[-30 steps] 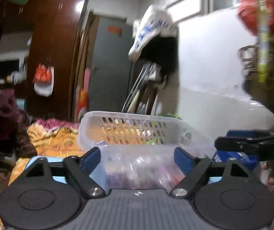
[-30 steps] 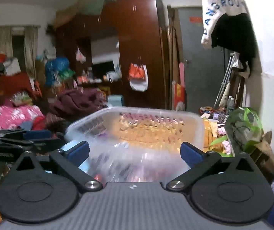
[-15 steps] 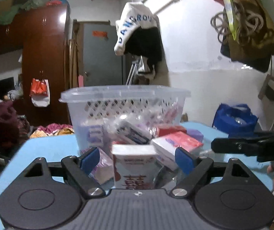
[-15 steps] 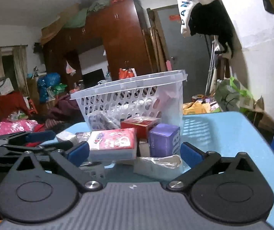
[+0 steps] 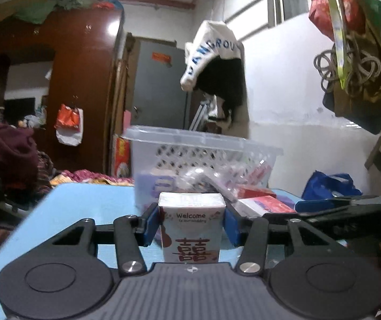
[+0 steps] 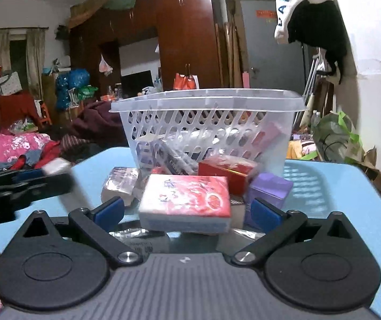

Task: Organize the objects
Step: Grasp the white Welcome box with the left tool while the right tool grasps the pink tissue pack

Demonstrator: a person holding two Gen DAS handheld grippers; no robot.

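A clear plastic basket (image 5: 203,154) stands on the light blue table (image 5: 83,208) with packets inside and several small boxes spilled in front. My left gripper (image 5: 191,225) is shut on a white "Welcome" box (image 5: 191,229) with red characters, held upright just above the table. In the right wrist view, my right gripper (image 6: 187,210) is open around a red and white packet (image 6: 185,202) lying in front of the basket (image 6: 209,122). A purple box (image 6: 269,188) and a red box (image 6: 225,170) lie beside it. The left gripper (image 6: 22,184) shows at the left.
A blue bag (image 5: 329,186) sits at the table's right edge near the white wall. Bags and rope (image 5: 356,61) hang on the wall above. A dark wardrobe (image 6: 185,40) and piled clothes (image 6: 11,146) fill the room beyond the table's far edge.
Both grippers came down from above the basket to table level in front of it. My left gripper closed on the white Welcome box. The right one moved up to the red packet.
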